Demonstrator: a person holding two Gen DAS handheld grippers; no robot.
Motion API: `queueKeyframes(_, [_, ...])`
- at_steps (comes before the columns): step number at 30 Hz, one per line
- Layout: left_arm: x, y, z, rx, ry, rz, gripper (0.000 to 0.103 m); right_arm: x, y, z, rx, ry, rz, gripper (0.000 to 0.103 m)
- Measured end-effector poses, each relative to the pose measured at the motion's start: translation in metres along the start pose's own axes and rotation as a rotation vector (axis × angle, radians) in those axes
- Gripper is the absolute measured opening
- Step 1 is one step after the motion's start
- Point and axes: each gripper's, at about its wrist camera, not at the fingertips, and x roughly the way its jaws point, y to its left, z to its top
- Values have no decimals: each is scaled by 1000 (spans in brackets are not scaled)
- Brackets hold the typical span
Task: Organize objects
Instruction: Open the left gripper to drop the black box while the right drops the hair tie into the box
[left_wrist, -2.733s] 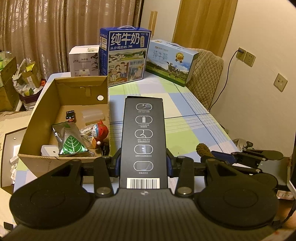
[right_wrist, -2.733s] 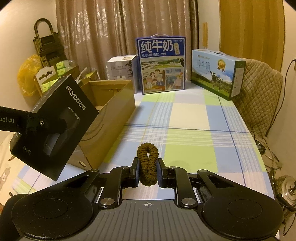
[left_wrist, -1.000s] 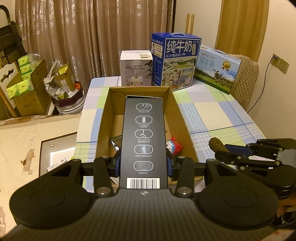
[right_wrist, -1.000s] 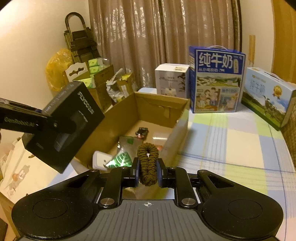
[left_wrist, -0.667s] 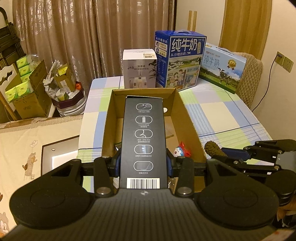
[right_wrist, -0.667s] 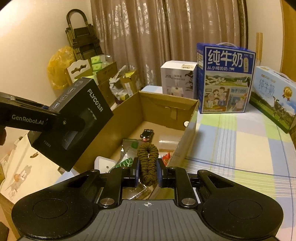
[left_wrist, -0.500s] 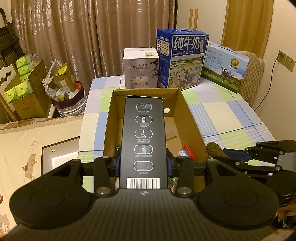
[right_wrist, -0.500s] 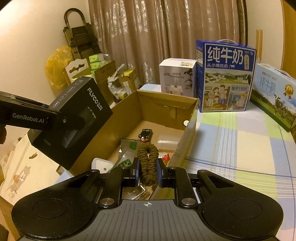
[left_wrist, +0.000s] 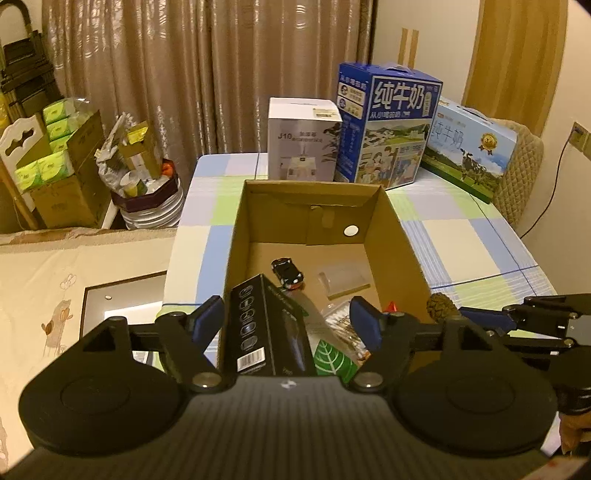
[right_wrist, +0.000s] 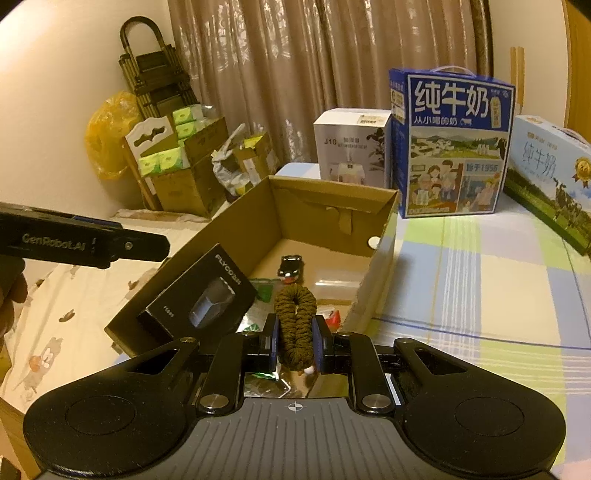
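My left gripper (left_wrist: 286, 317) stands open above the near end of an open cardboard box (left_wrist: 391, 243). A black FLYCO product box (left_wrist: 266, 336) lies tilted below its spread fingers, inside the cardboard box against the left wall, free of both pads. The right wrist view shows the same black box (right_wrist: 199, 299) leaning there, with one finger of the left gripper (right_wrist: 85, 242) above it. My right gripper (right_wrist: 295, 332) is shut on a brown braided loop (right_wrist: 295, 306), held just over the cardboard box's (right_wrist: 325, 218) near right corner.
Inside the cardboard box lie a black toy car (left_wrist: 287, 272), a clear plastic piece (left_wrist: 343, 277) and a green-leaf bag (left_wrist: 328, 360). A white J10 box (left_wrist: 303, 138) and two milk cartons (left_wrist: 388, 122) stand behind it. Cluttered boxes (left_wrist: 62, 166) stand beside the table on the left.
My left gripper has opened and let go of the black box, which dropped tilted into the cardboard box. The right gripper still holds the braided loop, nearly unmoved.
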Motion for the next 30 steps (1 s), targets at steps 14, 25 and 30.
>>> queueKeyframes(14, [-21,20,-12,-17,-35,62,92,15,20,19,-23,-40,46,64])
queueKeyframes(25, [-45,20,-48,-46,-58,69,102,-2,4,8,36,-36,20,66])
queueKeyframes(30, [-66,10,-66,-71,-86,56,102,-28,-6,-7,89,-24,-13,66])
